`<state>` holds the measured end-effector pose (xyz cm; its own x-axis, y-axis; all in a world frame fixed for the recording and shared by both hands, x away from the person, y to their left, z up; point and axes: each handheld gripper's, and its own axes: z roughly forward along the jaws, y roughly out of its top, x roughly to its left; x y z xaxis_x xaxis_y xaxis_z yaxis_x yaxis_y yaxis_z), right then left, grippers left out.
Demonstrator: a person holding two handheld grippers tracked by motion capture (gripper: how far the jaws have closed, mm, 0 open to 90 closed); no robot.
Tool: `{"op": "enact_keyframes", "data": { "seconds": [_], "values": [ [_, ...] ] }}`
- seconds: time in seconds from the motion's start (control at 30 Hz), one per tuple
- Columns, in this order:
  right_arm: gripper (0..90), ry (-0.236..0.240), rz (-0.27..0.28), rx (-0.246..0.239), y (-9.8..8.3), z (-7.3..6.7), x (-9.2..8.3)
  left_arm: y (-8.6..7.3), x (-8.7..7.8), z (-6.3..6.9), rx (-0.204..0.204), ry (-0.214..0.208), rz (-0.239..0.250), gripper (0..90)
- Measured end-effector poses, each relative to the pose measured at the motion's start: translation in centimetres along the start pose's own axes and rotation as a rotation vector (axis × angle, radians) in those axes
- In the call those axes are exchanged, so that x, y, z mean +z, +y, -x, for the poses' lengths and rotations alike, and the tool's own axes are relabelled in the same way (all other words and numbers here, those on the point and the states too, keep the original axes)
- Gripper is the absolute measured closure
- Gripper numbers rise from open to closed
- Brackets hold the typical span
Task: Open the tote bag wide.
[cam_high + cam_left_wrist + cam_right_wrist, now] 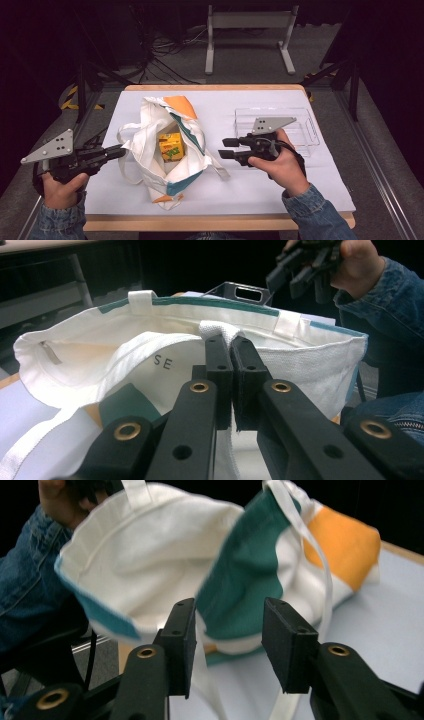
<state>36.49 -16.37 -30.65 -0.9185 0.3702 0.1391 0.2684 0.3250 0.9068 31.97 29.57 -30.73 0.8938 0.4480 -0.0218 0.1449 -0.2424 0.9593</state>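
Counter (280,185): white cover is being occupied | Tote bag (150,150): is being held open at counter's middle-left | Juice carton (171,146): is being kept inside bag | Left claw (231,347): is being clamped on bag's white handle (217,330) | Right claw (227,645): is being held parted, nothing gripped, bag rim just beyond.

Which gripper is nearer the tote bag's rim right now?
Left. The left gripper is clamped on the tote bag rim; the right gripper hovers open beside it.
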Motion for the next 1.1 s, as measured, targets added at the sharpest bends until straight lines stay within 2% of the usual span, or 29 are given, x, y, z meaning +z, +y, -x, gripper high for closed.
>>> {"op": "enact_keyframes", "data": {
  "seconds": [0.1,0.13,0.17,0.2,0.27,0.43,0.53,0.6,0.73,0.83,1.0,1.1],
  "values": [
    [53.9,0.003,0.006,-0.017,1.1,-0.2,0.9,0.0,0.2,0.0,-0.006,-0.005,0.001,87.8],
    [51.8,0.006,0.01,-0.032,2.0,-0.3,2.0,0.0,0.2,0.0,-0.005,-0.006,-0.001,87.8],
    [51.8,0.006,0.01,-0.032,2.0,-0.3,2.0,0.0,0.2,0.0,-0.005,-0.006,-0.001,87.7],
    [50.1,0.009,0.008,-0.035,2.7,-0.3,3.1,-0.1,0.3,0.0,-0.002,-0.009,0.0,87.7],
    [49.7,0.011,0.005,-0.035,3.0,-0.3,3.7,-0.1,0.3,0.0,-0.002,-0.013,0.0,87.6],
    [47.9,0.004,-0.016,-0.041,3.8,-0.1,6.4,-0.1,0.5,0.0,-0.006,-0.025,0.001,87.6],
    [48.9,-0.011,-0.028,-0.048,4.1,0.0,7.6,-0.1,0.5,0.0,-0.006,-0.028,0.0,87.6],
    [55.6,-0.021,-0.036,-0.049,4.3,0.2,8.4,-0.1,0.5,0.0,-0.005,-0.028,-0.002,87.6],
    [73.7,-0.046,-0.041,-0.042,4.6,0.5,8.7,-0.1,0.5,0.0,-0.004,-0.027,0.001,87.5],
    [87.4,-0.066,-0.037,-0.04,4.8,0.8,8.3,-0.1,0.4,-0.1,-0.001,-0.021,-0.001,87.6],
    [89.8,-0.105,-0.029,-0.054,4.9,0.9,7.4,-0.1,0.1,-0.1,-0.002,-0.024,0.008,87.6],
    [90.0,-0.139,-0.002,-0.062,5.0,1.0,6.3,-0.2,-0.2,-0.2,-0.001,-0.013,0.009,87.6]
  ]
}}
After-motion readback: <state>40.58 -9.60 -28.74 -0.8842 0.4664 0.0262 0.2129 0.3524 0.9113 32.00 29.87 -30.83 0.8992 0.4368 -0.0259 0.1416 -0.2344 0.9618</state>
